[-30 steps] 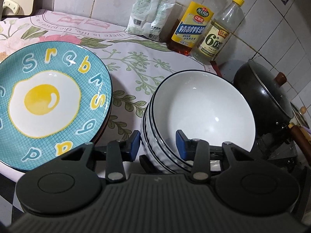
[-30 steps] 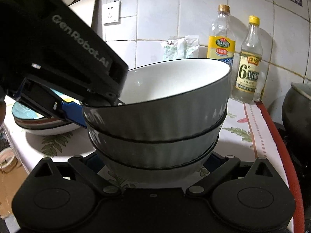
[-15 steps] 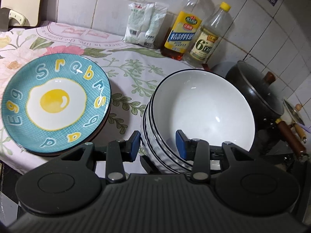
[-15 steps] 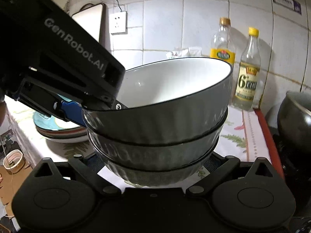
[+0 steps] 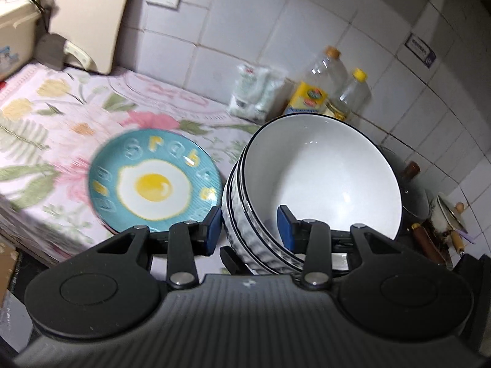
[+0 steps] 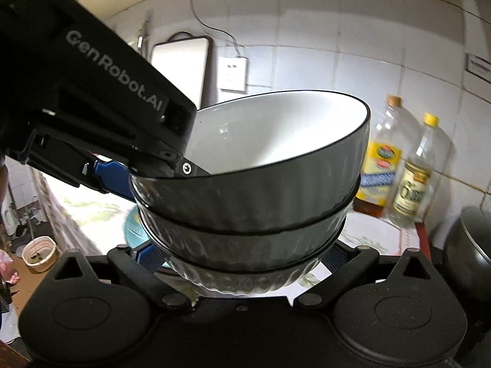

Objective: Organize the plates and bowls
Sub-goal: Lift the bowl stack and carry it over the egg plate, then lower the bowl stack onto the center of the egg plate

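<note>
**Bowl stack gripped from two sides above the tabletop**

To the left of the left hand-held gripper [image 5: 248,225], the teal fried-egg plate [image 5: 153,184] lies on the floral cloth of the tabletop [image 5: 61,116], on top of other plates, just beside the bowls. The left hand-held gripper clamps the near rim of the stack of three ribbed bowls [image 5: 319,190]: one blue pad sits outside the wall, the other inside the white top bowl. Ahead and beyond the bowls, a white packet [image 5: 256,93] and two oil bottles [image 5: 334,92] stand against the tiled wall; a dark lidded pot [image 5: 411,202] sits to the right.

In the right wrist view, the right hand-held gripper [image 6: 242,257] closes on the lowest bowl of the stack [image 6: 254,190], its blue pads at either side. The stack tilts, clear of the tabletop.
</note>
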The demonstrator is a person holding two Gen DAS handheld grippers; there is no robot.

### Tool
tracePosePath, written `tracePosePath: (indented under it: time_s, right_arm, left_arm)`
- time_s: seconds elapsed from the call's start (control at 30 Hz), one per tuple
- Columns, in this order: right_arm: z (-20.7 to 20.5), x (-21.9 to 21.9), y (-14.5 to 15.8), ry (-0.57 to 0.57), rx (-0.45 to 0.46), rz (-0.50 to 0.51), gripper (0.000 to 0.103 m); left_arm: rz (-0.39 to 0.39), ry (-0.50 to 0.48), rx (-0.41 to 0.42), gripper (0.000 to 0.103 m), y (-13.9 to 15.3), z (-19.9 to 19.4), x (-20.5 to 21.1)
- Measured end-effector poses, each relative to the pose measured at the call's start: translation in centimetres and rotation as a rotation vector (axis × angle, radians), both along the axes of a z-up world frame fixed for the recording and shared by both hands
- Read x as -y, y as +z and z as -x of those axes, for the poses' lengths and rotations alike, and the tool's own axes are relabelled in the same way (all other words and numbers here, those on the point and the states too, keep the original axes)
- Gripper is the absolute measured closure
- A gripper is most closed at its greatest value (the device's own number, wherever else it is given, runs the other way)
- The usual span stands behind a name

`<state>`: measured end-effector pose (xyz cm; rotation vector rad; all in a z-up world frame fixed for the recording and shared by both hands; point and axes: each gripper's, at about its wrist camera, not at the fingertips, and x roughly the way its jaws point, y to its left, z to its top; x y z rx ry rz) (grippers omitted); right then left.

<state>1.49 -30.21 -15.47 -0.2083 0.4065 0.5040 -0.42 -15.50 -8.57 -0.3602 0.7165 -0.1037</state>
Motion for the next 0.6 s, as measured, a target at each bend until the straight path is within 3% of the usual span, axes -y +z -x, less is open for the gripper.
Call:
tracePosePath:
  time_s: [0.3, 0.6]
  right_arm:
    - [-2.1, -5.2, 0.7, 0.060, 0.034, -0.007, 0.001]
    - [-5.5, -9.5, -2.8, 0.038, 0.008, 0.007, 0.001]
  left_arm:
    - [-0.023, 0.035, 0.008, 0.065, 1.1, -1.4, -5.6]
    - [-0.024, -0.007, -0.032, 0.065, -2.7, -5.5, -10.3]
